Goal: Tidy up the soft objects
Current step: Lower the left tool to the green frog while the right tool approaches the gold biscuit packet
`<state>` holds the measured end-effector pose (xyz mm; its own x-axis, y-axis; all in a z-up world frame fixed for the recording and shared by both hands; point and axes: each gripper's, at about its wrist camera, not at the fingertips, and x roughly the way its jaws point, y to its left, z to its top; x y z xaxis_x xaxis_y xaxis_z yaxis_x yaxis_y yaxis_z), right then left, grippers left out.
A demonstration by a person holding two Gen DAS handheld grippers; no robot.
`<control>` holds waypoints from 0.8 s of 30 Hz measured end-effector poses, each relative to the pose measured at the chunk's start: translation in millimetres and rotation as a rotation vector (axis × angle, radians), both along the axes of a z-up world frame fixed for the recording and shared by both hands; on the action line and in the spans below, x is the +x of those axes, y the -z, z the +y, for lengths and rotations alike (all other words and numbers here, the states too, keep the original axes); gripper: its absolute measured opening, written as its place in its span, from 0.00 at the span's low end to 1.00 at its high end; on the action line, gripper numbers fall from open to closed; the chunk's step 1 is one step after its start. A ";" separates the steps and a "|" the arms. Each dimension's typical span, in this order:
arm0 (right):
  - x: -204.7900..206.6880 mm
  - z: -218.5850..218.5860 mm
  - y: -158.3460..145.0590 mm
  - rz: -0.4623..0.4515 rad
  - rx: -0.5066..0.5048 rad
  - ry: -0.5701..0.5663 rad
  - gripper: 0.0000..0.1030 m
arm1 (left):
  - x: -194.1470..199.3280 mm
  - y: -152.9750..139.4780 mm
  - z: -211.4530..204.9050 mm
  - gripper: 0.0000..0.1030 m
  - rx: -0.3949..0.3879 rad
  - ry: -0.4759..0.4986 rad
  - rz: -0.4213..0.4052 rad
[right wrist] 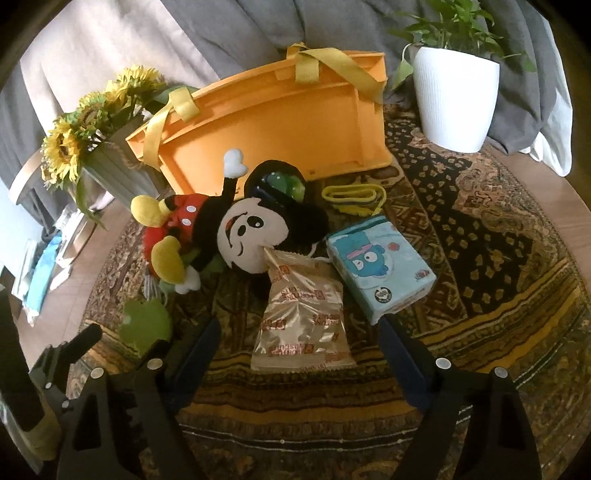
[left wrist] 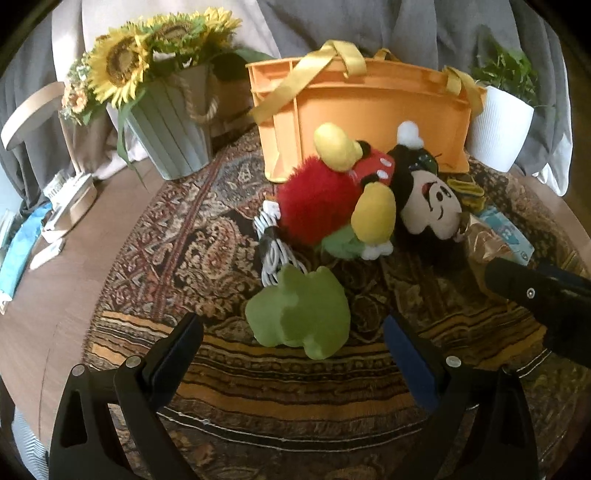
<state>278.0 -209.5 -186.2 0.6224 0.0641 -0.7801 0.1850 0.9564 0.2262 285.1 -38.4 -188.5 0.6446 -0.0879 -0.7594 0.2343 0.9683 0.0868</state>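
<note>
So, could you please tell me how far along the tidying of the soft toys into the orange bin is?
Nothing looks done: no toy shows in the orange bin, though its inside is mostly hidden. In hand: nothing; the left gripper is open around the green plush, the right gripper open over the snack bag. Left: the green plush, mouse plush and red fuzzy toy on the rug.

It looked like a home, probably a living room. A patterned cloth (right wrist: pixel 480 236) covered a round wooden tabletop (left wrist: pixel 74 258), with a pot of sunflowers (left wrist: pixel 122 62), a white potted plant (right wrist: pixel 454 96) and soft toys (right wrist: pixel 236 225) on it. Behind hung what seemed grey drapes (right wrist: pixel 236 33), though blurred.
</note>
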 end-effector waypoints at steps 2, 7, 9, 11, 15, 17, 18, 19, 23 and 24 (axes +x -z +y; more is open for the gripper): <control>2.5 0.8 2.6 -0.001 0.008 -0.007 0.84 | 2.2 3.2 -0.9 0.97 0.005 -0.001 0.003; 10.1 2.2 10.1 0.009 0.023 -0.017 0.80 | 8.4 9.8 -2.1 0.97 -0.003 -0.009 0.013; 13.5 3.1 12.6 0.013 0.026 -0.024 0.79 | 11.3 12.4 -3.2 0.97 0.003 -0.011 0.016; 15.5 3.6 14.2 0.015 0.026 -0.025 0.79 | 13.4 13.7 -2.8 0.96 0.002 -0.014 0.016; 22.6 5.2 16.9 0.022 0.022 -0.031 0.79 | 19.0 16.4 -0.6 0.90 -0.010 -0.034 0.027; 24.4 5.8 18.5 0.026 0.016 -0.033 0.79 | 21.0 18.6 -0.3 0.87 -0.018 -0.037 0.036; 25.8 5.8 19.4 0.028 0.015 -0.033 0.78 | 22.1 19.5 -0.2 0.85 -0.019 -0.038 0.039; 26.7 6.0 20.0 0.029 0.015 -0.034 0.76 | 23.1 20.3 -0.5 0.84 -0.017 -0.040 0.042; 32.3 4.1 26.1 0.045 0.014 -0.032 0.70 | 24.3 21.3 -1.0 0.76 -0.019 -0.037 0.045; 33.0 3.3 27.4 0.051 0.015 -0.028 0.69 | 24.8 21.4 -0.5 0.71 -0.028 -0.035 0.048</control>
